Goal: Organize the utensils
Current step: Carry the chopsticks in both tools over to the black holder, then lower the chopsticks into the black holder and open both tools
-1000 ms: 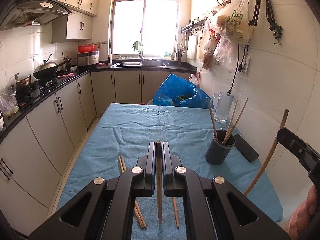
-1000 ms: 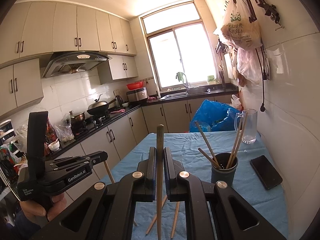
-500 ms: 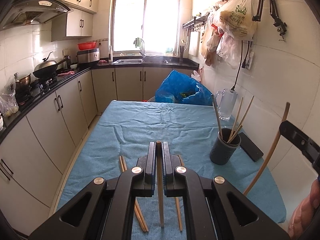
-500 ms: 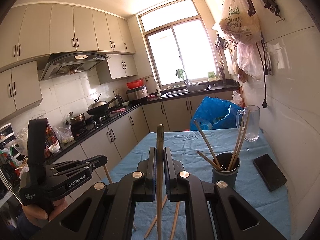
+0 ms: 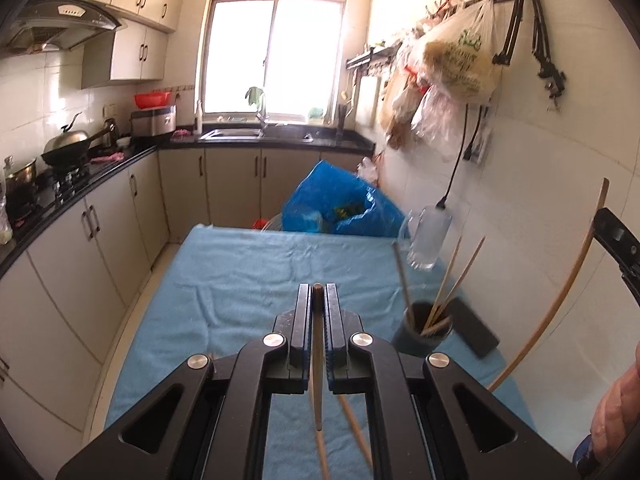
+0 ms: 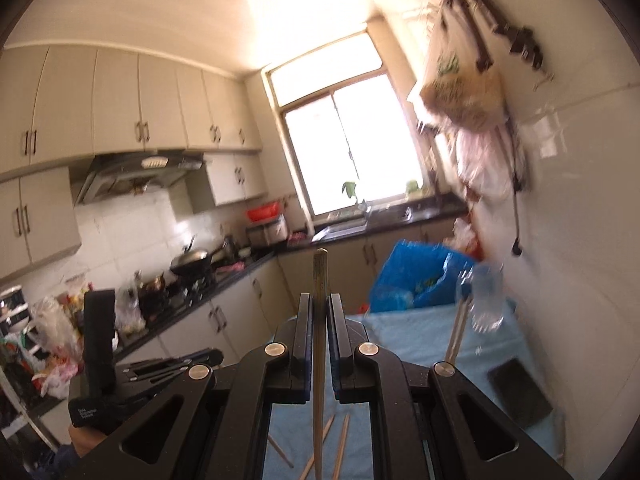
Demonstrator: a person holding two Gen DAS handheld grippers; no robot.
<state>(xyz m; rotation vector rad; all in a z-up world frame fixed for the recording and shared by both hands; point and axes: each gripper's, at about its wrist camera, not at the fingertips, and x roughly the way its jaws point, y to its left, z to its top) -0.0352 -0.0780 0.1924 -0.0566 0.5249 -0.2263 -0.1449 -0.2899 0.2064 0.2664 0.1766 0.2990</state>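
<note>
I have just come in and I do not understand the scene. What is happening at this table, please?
A person is sorting chopsticks on a table with a blue cloth, with a gripper in each hand. The left gripper is shut on one chopstick, and the right gripper is shut on another chopstick. A dark holder cup already contains several. A few loose chopsticks lie on the cloth.

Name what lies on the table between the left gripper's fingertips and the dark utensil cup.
In the left wrist view, only bare blue cloth lies between the left gripper and the cup; nothing else sits there.
</note>
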